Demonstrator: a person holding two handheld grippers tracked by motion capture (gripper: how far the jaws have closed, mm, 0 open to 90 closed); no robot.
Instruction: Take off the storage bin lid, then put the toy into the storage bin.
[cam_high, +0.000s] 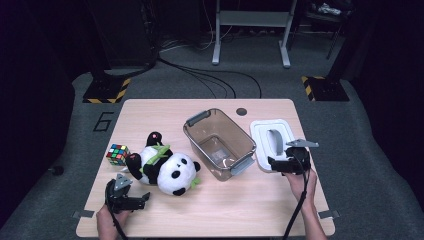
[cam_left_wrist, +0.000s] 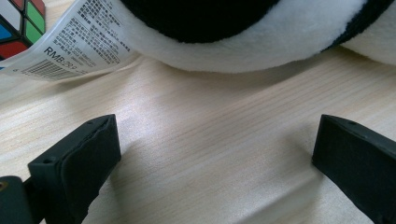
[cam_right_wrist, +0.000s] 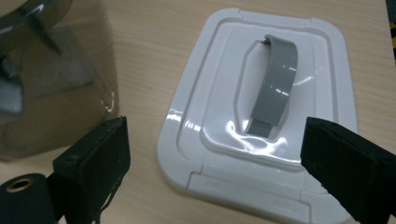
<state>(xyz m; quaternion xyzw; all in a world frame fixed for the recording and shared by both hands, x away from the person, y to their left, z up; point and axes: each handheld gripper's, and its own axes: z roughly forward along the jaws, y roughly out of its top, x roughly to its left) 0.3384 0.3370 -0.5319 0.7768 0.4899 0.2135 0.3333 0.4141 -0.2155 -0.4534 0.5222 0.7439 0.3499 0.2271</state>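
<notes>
R gripper (cam_right_wrist: 215, 154) wide open, released, nothing between jaws; hovers at near edge of white rectangular plastic lid w/ grey strap handle (cam_right_wrist: 261, 112), lid flat on light wood surface (cam_high: 240, 205), just right of clear smoky plastic bin w/ grey clip handles (cam_high: 220, 142). L gripper (cam_left_wrist: 215, 158) also open, empty, low over surface just short of black-and-white plush panda (cam_high: 167, 167). L gripper view shows panda's printed tag (cam_left_wrist: 74, 42) + multicolour puzzle cube (cam_left_wrist: 21, 23) corner; high view shows bin empty.
</notes>
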